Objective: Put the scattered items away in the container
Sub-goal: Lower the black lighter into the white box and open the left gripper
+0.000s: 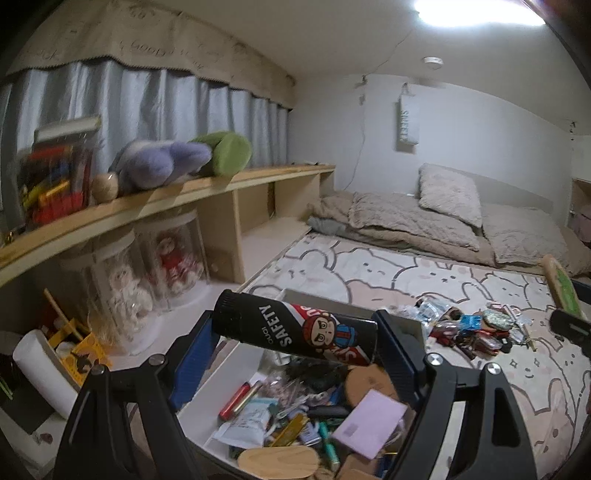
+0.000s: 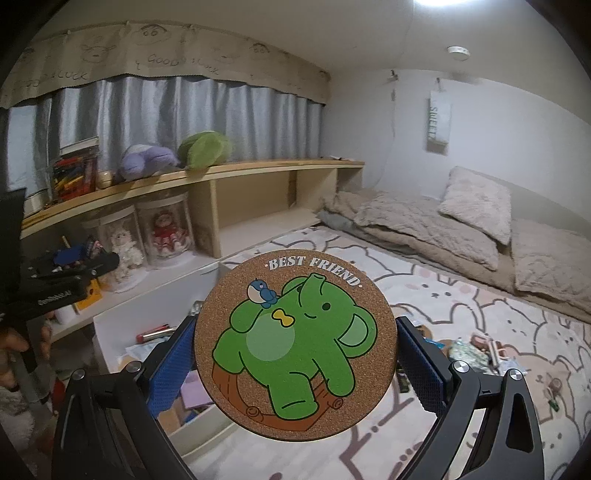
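nearby, trinket pile (image 1: 476,328) beside full container (image 1: 207,413).

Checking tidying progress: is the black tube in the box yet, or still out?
Out. The black tube is clamped crosswise in the left gripper, above the white box, not resting among its contents.

Grey curtains (image 2: 192,122) hang above a long wooden shelf (image 2: 236,168) along the left wall. Beige bedding (image 1: 424,221) lies against the white far wall (image 1: 480,122), under a bright ceiling light (image 1: 476,11).

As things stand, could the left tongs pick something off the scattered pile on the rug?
Probably not yet: the left tongs are shut on the black tube, over the box, with the pile off to the side.
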The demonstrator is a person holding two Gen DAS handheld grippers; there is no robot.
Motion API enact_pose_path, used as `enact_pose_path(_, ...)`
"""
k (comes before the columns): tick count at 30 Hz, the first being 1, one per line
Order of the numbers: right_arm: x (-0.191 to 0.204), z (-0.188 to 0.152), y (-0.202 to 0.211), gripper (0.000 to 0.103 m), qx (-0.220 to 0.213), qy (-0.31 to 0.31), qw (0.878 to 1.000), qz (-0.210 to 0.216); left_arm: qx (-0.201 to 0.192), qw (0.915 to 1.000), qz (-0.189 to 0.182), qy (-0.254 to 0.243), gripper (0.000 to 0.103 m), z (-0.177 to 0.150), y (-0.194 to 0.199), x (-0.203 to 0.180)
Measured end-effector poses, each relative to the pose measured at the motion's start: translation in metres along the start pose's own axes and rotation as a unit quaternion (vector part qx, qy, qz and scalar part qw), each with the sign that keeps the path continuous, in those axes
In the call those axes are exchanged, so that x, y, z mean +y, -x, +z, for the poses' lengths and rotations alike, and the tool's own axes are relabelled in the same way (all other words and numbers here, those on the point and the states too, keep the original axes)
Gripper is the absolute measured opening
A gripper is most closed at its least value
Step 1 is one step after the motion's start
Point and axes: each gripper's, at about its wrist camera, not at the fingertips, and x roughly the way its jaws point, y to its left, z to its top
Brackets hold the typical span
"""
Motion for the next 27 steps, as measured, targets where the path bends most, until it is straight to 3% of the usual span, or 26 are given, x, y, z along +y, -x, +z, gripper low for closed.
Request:
enact_pose_path(11,0.025,-0.001,-0.025,0.1,0.022,0.004,0.999,0.039,0.046,0.9986,0.021,0.018,0.083,-0.029,-0.038,0.033)
enact_pose_path(21,0.048,-0.003,-0.055,0.1,0.047,0.005,0.997,0.069,0.123,0.9914,0.023,0.038,0.083,-0.062,-0.076,0.061)
enact_pose_path(27,0.06,-0.007,-0.077,0.1,0.067,0.006,0.994,0.084,0.148,0.9882,0.027,0.029,0.083,-0.074,-0.088,0.061)
